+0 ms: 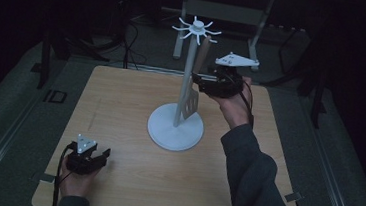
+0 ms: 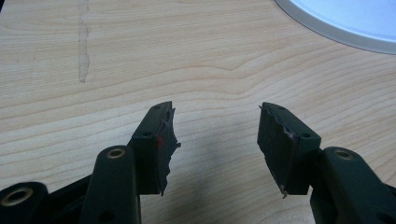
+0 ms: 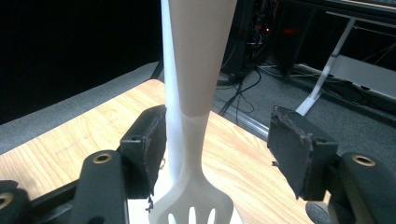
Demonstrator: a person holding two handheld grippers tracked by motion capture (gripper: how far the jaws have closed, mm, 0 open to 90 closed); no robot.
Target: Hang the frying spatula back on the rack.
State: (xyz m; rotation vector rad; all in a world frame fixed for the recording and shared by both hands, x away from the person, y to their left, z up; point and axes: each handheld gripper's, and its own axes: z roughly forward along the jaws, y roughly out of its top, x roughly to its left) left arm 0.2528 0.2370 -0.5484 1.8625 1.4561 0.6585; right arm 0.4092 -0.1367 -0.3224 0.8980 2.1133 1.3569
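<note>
we take the white rack as our landmark: a round base in the middle of the wooden table, a thin upright pole, and a ring of hooks at the top. a slotted spatula hangs from those hooks, just beside the pole on its right, its wooden handle up and its pale slotted blade down over the base.

our right gripper is raised to the right of the pole, at the spatula's neck. in the right gripper view its jaws stand wide apart with the spatula between them, closer to the left pad; we cannot tell whether that pad touches it. the pole stands right behind the handle.

our left gripper sits low on the table, well apart from the rack, toward the near left. its jaws gape wide over bare wood, with the rack's base showing beyond them.

behind the table we see cables and a pale metal frame on the dark floor.
</note>
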